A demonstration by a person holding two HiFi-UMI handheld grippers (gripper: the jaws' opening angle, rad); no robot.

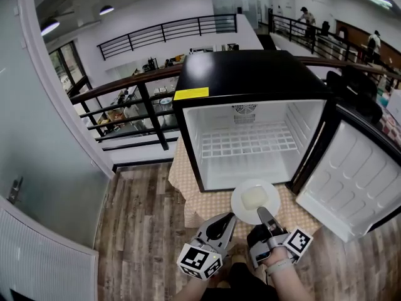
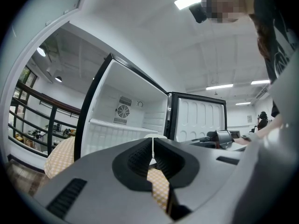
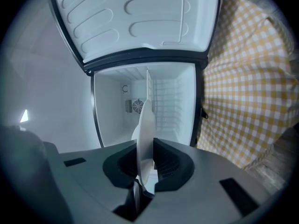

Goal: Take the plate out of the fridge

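Observation:
A small black fridge (image 1: 250, 74) stands open on a checked cloth, its white inside bare but for a wire shelf (image 1: 247, 142). The white plate (image 1: 255, 200) with a pale slab on it is outside the fridge, just in front of the opening. My right gripper (image 1: 265, 217) is shut on the plate's near rim; in the right gripper view the plate (image 3: 145, 129) shows edge-on between the jaws. My left gripper (image 1: 227, 223) hangs beside it at the left, jaws shut and holding nothing (image 2: 153, 153).
The fridge door (image 1: 358, 180) swings out to the right. The yellow checked cloth (image 1: 188, 180) covers the low table under the fridge. Wood floor (image 1: 138, 218) lies at the left, with a black railing (image 1: 125, 105) behind and a grey wall at the far left.

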